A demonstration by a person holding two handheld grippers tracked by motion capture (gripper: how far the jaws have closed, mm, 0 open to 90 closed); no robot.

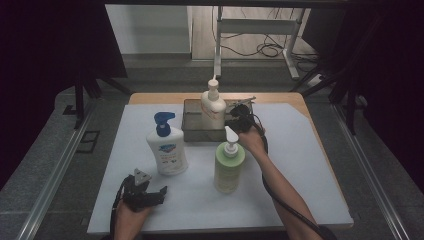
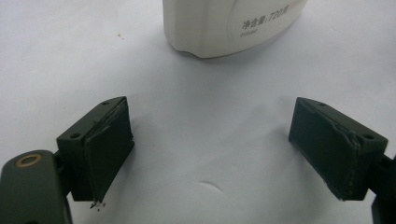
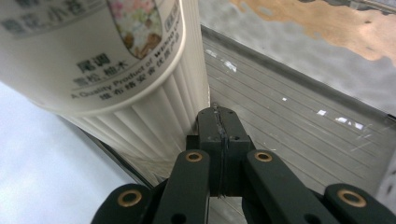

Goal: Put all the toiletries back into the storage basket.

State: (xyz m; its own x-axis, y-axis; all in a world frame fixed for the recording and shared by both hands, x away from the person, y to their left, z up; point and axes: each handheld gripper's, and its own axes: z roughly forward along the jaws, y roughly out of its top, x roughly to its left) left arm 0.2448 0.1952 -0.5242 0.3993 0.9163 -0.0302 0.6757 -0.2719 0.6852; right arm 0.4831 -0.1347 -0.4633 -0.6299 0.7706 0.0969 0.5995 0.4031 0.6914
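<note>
Cream bottle [image 3: 116, 70] stands just left of the right claw [image 3: 219, 123]; claw closed, empty.

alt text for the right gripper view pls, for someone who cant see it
The right gripper, jaws shut with nothing between them, sits beside the ribbed base of a cream pump bottle with a floral label. Both are over a grey metal tray with a ridged floor; a white table cover shows at the lower left.

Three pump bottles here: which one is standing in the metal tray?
The cream bottle with the flowery label, at the back, stands in the tray. The blue-pump white bottle and the green bottle stand on the white mat.
</note>
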